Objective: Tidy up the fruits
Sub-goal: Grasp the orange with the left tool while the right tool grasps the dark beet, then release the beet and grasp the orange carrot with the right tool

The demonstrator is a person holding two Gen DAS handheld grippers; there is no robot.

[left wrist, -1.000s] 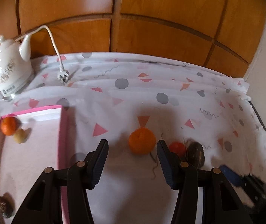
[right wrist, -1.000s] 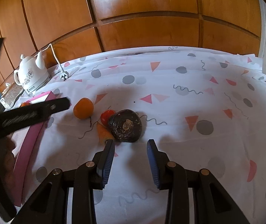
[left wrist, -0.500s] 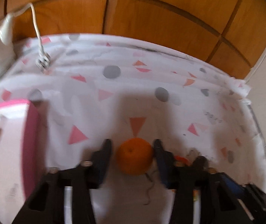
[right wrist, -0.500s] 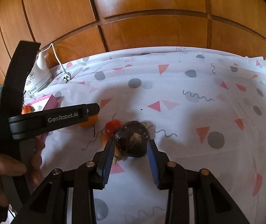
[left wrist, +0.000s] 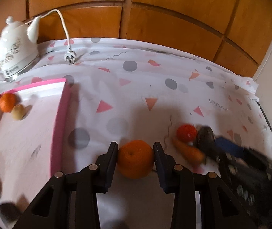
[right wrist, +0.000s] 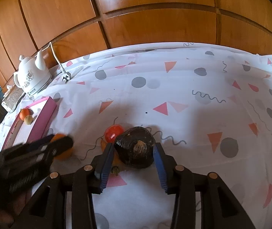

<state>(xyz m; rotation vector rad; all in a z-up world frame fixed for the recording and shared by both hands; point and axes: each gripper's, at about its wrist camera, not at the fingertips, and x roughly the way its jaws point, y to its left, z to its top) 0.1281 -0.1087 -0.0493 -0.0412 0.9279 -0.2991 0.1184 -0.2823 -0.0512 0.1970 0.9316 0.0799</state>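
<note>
Orange (left wrist: pixel 135 159) clamped between left jaws — dark fruit (right wrist: pixel 135 147) sits between parted right jaws.

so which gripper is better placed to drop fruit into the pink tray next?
Left. The left gripper already clamps the round orange fruit, and the pink-rimmed tray lies on its side. The right gripper brackets the dark brown fruit, farther off.

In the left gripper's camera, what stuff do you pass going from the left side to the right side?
Small orange → yellowish round fruit → pink tray edge → big orange between the left gripper fingers → red fruit → dark fruit.
</note>
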